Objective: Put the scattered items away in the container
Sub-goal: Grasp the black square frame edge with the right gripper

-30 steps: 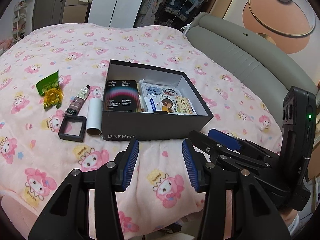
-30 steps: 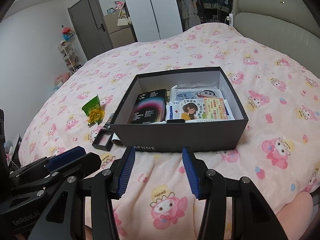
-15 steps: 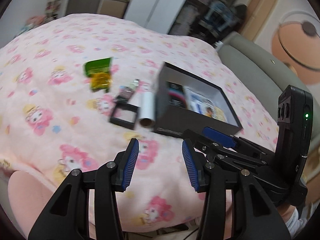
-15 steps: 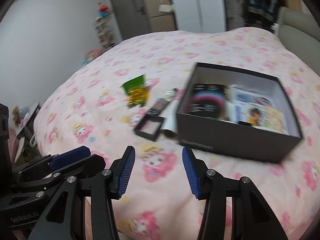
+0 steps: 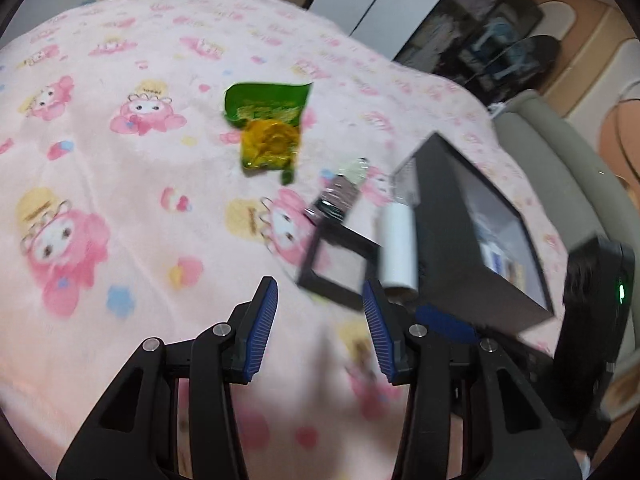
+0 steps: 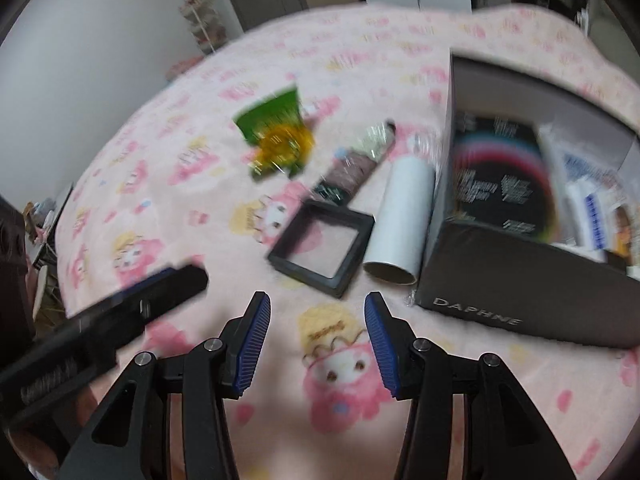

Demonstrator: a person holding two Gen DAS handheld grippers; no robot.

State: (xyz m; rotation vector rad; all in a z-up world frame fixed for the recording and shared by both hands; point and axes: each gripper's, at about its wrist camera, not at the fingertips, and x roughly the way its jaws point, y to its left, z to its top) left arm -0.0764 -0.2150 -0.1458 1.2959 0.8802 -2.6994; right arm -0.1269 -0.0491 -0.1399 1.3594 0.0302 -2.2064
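So both grippers are heading for the loose stuff lying on the pink cartoon-print bed (image 6: 168, 216), and nothing is being carried yet. Going left to right in the right wrist view: the left gripper (image 5: 320, 330) is poking in blurry at the near left, its fingers spread with only blanket between them. Further out, the green and yellow snack packet (image 6: 280, 140) is lying by itself, a little apart from the rest. Right of it the dark tube (image 6: 356, 160) is lying at a slant, and just nearer than that the black square frame case (image 6: 322, 246) is sitting flat. The white roll (image 6: 404, 222) is lying right beside the case, pretty much up against the left wall of the black box (image 6: 520, 284), which is already holding a dark booklet and some printed packs.

The right gripper (image 6: 318, 342) is hanging just short of the frame case, fingers spread and empty.

My read: this is the reach step, before any pick. The next move probably calls for dropping the right fingers over the frame case or the roll, since those are nearest. The case looks flat and low, so it may need an edge pinch, and the roll could skid against the box wall.
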